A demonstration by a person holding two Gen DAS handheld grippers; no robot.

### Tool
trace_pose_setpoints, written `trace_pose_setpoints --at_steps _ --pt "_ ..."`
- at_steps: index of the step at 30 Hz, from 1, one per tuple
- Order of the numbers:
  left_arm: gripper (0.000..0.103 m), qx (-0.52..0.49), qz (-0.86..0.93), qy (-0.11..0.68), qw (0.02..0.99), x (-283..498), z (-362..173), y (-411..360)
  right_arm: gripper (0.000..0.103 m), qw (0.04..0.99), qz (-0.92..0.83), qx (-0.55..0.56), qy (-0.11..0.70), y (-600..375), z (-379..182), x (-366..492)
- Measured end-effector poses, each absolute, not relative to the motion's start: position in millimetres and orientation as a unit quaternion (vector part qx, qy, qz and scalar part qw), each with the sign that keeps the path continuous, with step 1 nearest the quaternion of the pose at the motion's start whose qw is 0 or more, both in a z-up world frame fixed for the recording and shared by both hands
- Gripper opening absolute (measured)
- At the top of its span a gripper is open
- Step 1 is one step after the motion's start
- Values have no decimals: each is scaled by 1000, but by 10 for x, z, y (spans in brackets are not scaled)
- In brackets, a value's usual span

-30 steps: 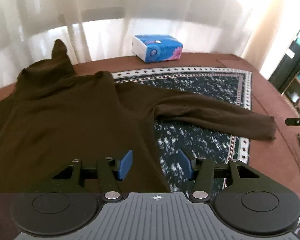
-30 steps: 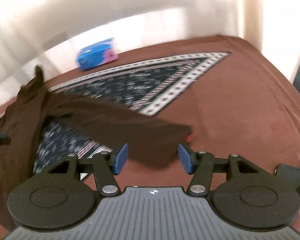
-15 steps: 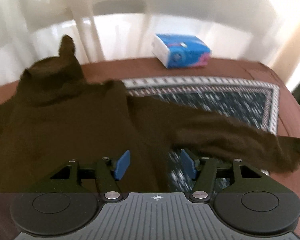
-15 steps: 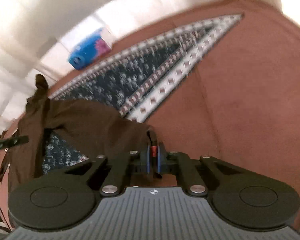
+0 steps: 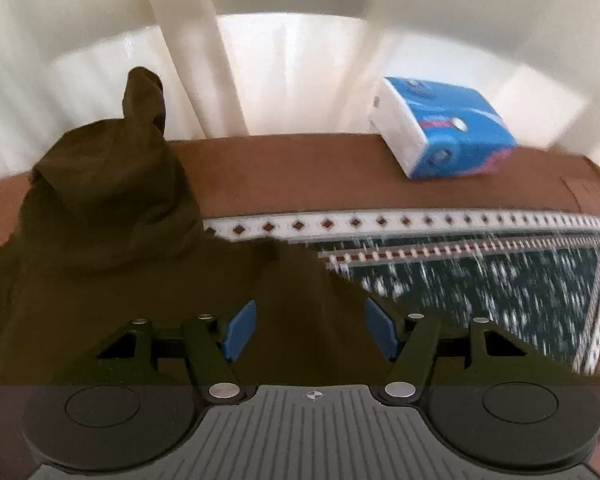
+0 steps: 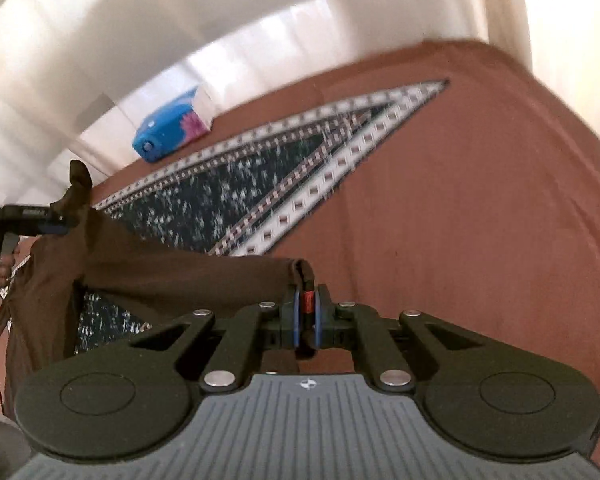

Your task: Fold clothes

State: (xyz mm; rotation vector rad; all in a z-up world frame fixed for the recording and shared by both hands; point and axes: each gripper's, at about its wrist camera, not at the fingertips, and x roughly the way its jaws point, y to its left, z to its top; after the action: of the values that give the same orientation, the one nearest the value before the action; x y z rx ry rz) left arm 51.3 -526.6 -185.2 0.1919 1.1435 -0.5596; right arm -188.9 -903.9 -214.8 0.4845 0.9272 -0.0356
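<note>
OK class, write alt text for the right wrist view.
The right tongs are shut on the cuff of a dark brown sweater's sleeve, stretched over a patterned mat on a brown table. A blue tissue pack sits behind.

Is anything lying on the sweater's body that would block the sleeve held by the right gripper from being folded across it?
Nothing visible does. The right gripper is shut on the sleeve cuff, and the sweater body shows bare fabric. The tissue pack sits apart at the far table edge. The left gripper hangs open above the sweater.
</note>
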Motion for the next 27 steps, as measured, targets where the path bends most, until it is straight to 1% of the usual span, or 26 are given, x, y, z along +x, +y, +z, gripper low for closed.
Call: trace_pose_setpoints --at_steps 7,12,15,16,17,18,19,21,24,27 --pt "76 85 -197 564 798 815 -1952 -5567 8 859 -17 248 448 -9015 -2198 -2051" --pt "75 100 -183 575 791 873 -2026 -5609 8 857 -15 254 448 -9007 -2201 -2111" --pt "73 114 -183 580 786 876 -2094 -5633 8 856 -16 258 447 -9004 -2198 -2136" --pt "66 112 -184 584 783 890 -2119 -5638 8 856 -16 259 447 -9002 -2196 -2139" --pt "56 115 -183 582 784 894 -2130 -5640 8 856 -16 259 447 -8995 -2188 -2143" --pt "41 118 -183 579 786 899 -2141 -5642 8 856 -15 259 447 -8980 -2171 -2150" --pt "16 125 -188 574 787 908 -2131 -5647 8 856 -14 259 448 -8966 -2153 -2156" --pt "8 112 -187 580 785 955 -2097 -5605 8 856 -7 263 444 -8933 -2084 -2181" --pt "6 93 -213 577 783 1052 -2005 -5455 8 861 16 286 421 -8870 -1873 -2253" --pt "6 69 -232 573 783 1116 -1905 -5284 9 869 54 300 389 -8726 -1511 -2309"
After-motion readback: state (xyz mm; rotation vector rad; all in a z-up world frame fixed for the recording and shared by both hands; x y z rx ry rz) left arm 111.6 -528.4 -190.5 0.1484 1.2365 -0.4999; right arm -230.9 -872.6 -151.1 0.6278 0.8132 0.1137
